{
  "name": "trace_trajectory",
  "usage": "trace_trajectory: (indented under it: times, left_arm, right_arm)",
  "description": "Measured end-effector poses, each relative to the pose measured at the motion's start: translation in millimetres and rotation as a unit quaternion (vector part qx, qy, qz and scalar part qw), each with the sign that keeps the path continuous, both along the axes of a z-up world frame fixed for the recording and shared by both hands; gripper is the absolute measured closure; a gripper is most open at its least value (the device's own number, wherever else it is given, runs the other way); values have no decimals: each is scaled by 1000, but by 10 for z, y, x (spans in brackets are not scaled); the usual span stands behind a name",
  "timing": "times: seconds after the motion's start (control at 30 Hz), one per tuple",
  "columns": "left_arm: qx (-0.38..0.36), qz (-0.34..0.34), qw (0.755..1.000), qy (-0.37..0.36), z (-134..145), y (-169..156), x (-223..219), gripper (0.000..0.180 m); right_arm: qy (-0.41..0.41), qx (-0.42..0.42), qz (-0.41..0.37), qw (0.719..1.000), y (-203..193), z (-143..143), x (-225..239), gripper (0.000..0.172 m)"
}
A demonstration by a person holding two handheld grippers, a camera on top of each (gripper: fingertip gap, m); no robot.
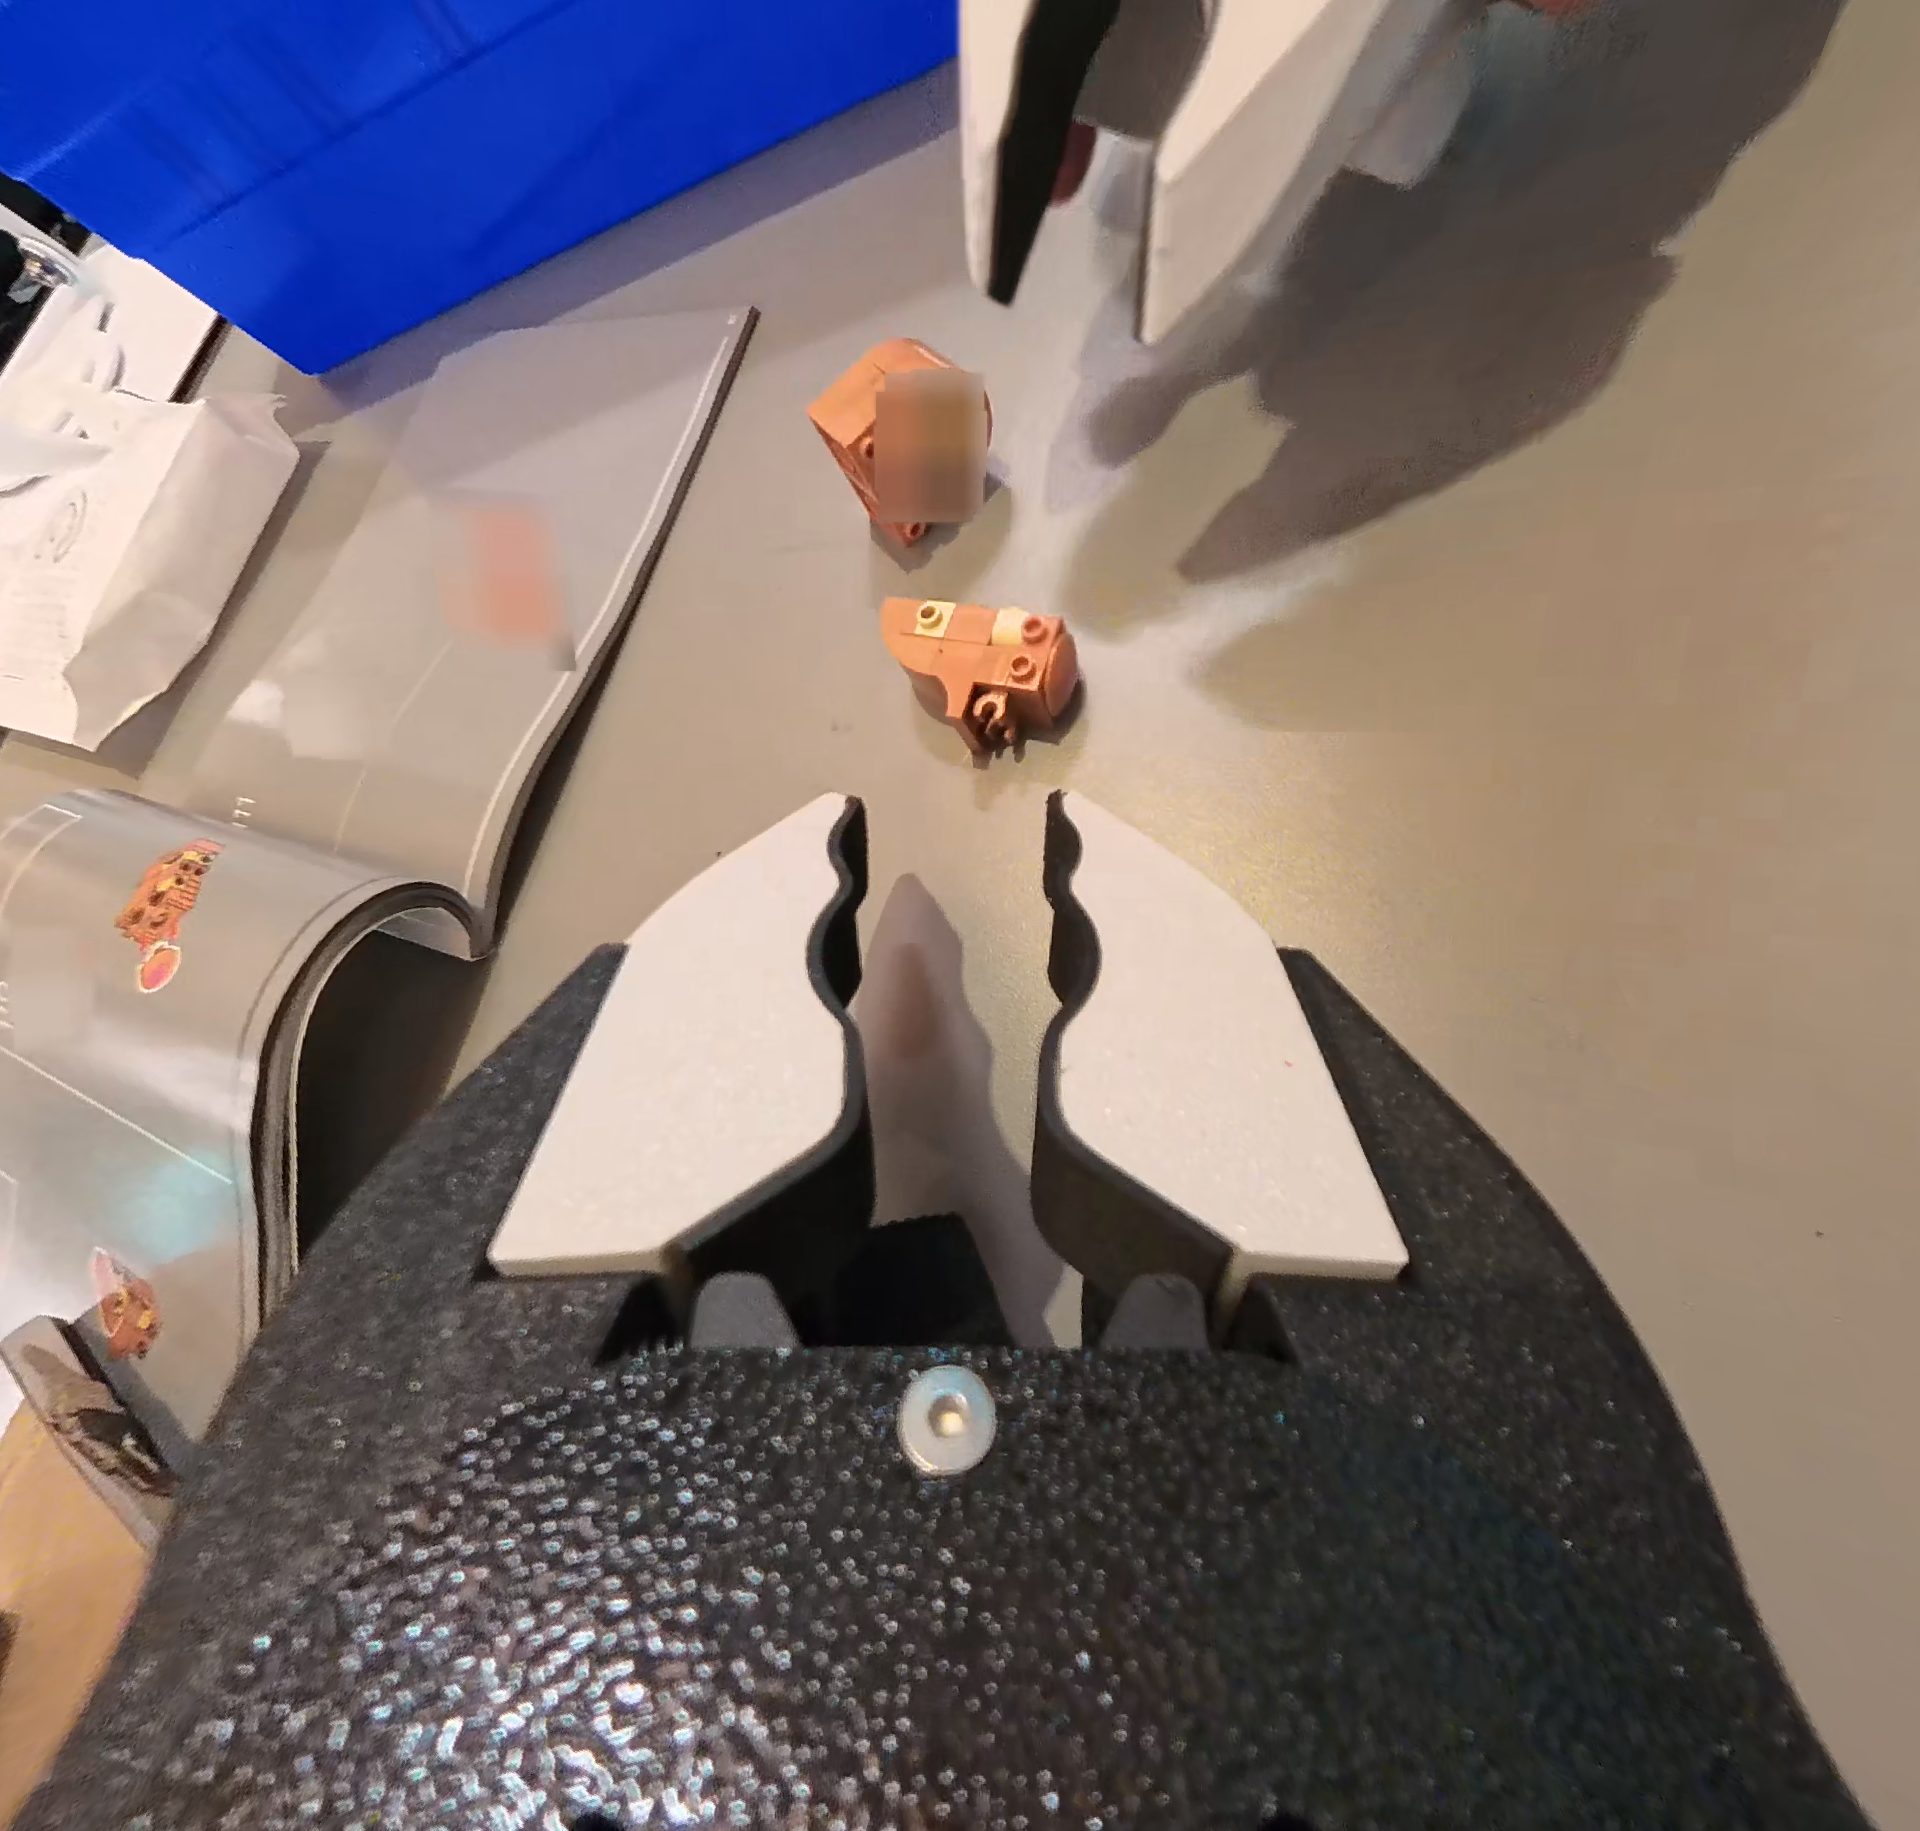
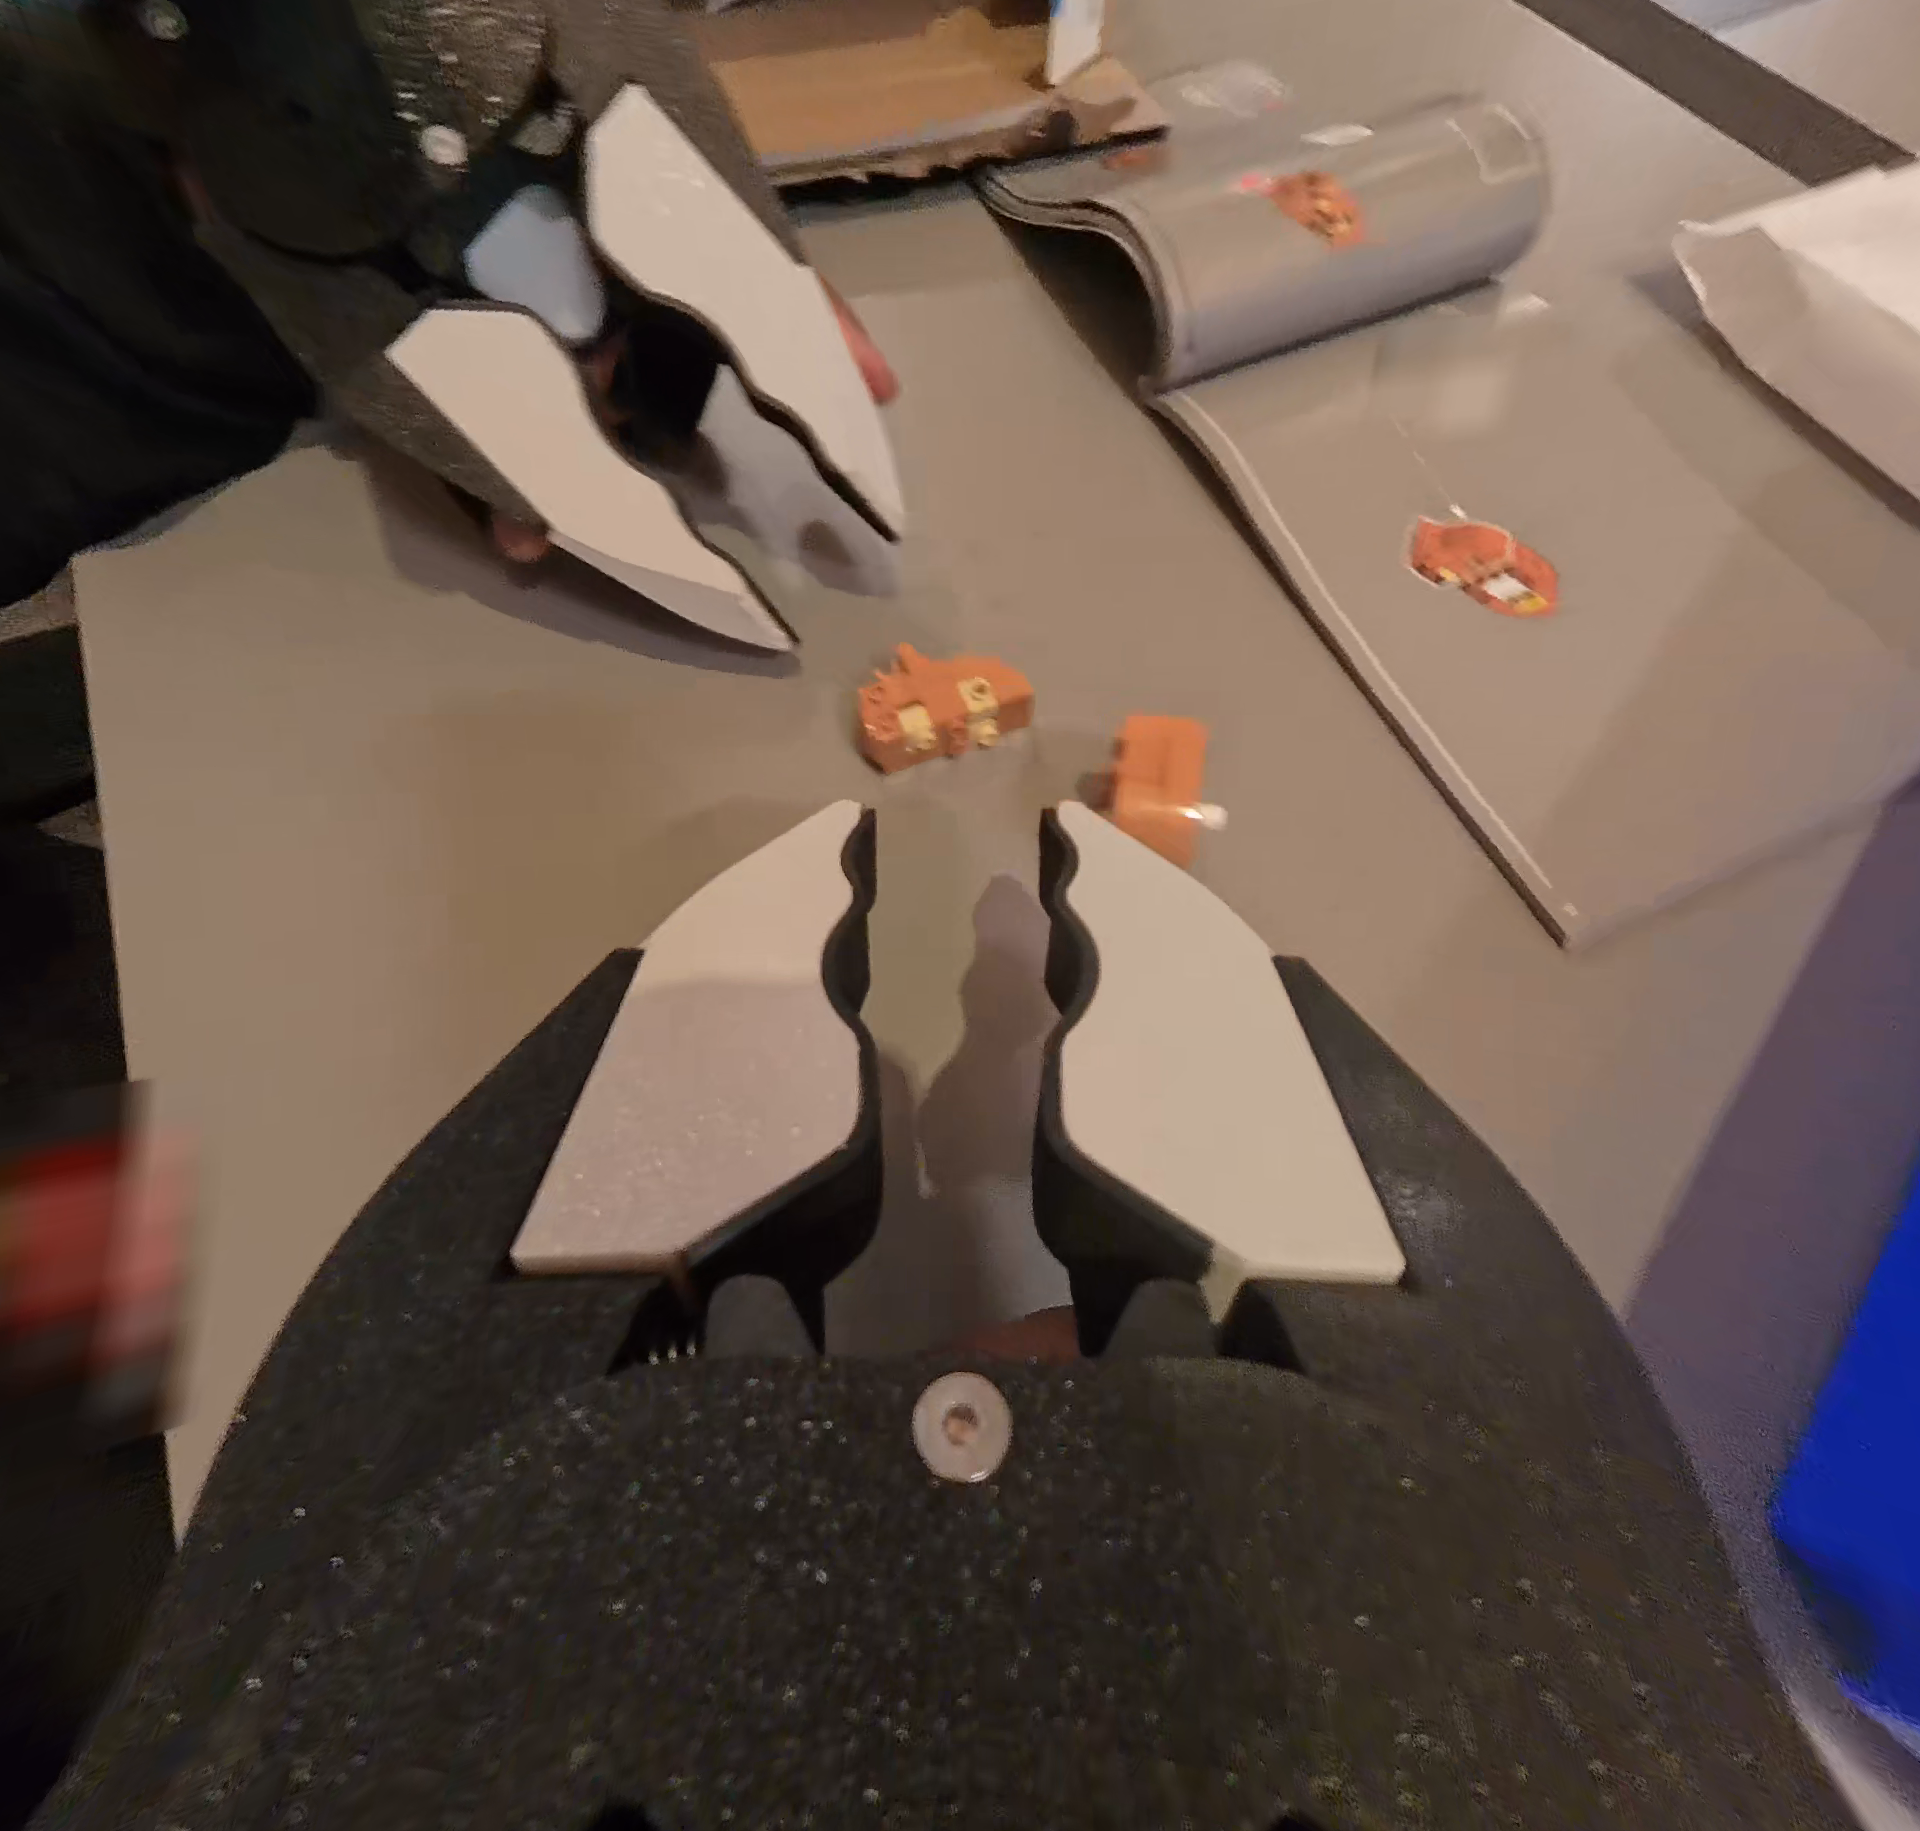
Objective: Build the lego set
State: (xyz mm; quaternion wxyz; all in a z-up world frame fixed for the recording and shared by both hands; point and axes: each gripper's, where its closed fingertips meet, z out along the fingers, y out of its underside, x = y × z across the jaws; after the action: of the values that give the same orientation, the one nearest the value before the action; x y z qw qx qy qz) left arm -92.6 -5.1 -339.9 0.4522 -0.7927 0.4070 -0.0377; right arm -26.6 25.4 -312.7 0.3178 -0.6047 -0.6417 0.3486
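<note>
The brick model [image 1: 982, 675] lies on the grey table [image 1: 1455, 950] just ahead of the left gripper [image 1: 956, 805], whose jaws stand apart and bare. In the right wrist view it [image 2: 940, 711] sits just beyond the right gripper [image 2: 956, 815], likewise spread and bare, a second brick piece [image 2: 1158, 784] beside its right fingertip

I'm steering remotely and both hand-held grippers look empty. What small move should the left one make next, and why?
Probably ease the left hand-held gripper straight forward, jaws kept apart, toward the brown brick piece with tan studs. Its fingers stand open with only bare grey table between them, and that piece lies just ahead of the tips, nearer than the blockier brown brick piece beyond.
</note>
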Motion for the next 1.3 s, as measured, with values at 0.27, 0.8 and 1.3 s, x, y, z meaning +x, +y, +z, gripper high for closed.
trace_trajectory:
  times: [0.27,0.8,1.3]
  left_arm:
    - [2,-9,1000,2,3,-21,20,148]
    - [-3,-10,1000,-1,-3,-42,14,147]
    - [-7,-5,1000,-5,-5,-35,-1,147]
  right_arm:
    - [-71,107,85,988,-177,-211,-329,127]
    - [-147,213,133,957,-22,-283,-470,123]
    - [-229,194,224,927,22,-394,-519,129]
